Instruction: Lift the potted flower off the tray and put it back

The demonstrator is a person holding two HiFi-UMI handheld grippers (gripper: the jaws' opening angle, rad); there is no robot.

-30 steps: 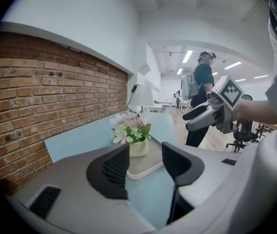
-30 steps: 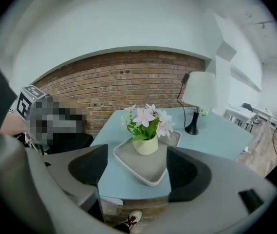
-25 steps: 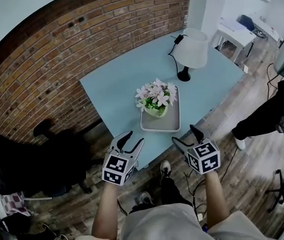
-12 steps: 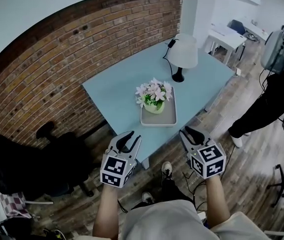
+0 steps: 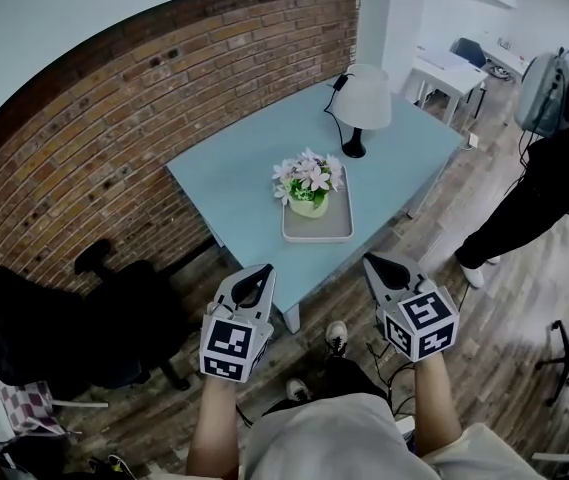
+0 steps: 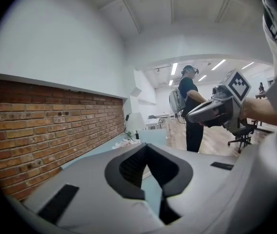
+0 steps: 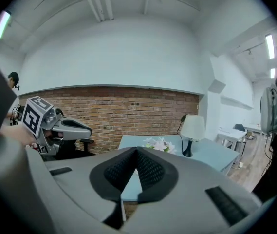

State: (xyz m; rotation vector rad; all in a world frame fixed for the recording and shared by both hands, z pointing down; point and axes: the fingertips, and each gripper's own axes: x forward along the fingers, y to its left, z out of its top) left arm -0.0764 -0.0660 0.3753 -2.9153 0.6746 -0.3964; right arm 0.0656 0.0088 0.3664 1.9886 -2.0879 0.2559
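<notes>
The potted flower [image 5: 308,183], pink and white blooms in a pale green pot, stands on the grey tray [image 5: 317,230] near the front of the light blue table [image 5: 229,173]. Both grippers hang short of the table's front edge, apart from tray and pot. My left gripper [image 5: 262,272] has just been closing and is shut with nothing between its jaws. My right gripper [image 5: 372,262] has likewise just closed on nothing. In the left gripper view the flower [image 6: 127,141] is small and far beyond the shut jaws [image 6: 145,147]. The right gripper view shows the flower [image 7: 158,144] past its shut jaws [image 7: 137,152].
A white-shaded lamp [image 5: 361,103] with a black cord stands at the table's far corner. A brick wall [image 5: 114,128] runs along the left. A black office chair [image 5: 114,313] sits at the lower left. A person with a backpack [image 5: 549,158] stands on the wooden floor at the right.
Both grippers have drawn back from the table edge toward my body and risen. Their jaws went from open to shut, empty. The person at the right has shifted further back.
</notes>
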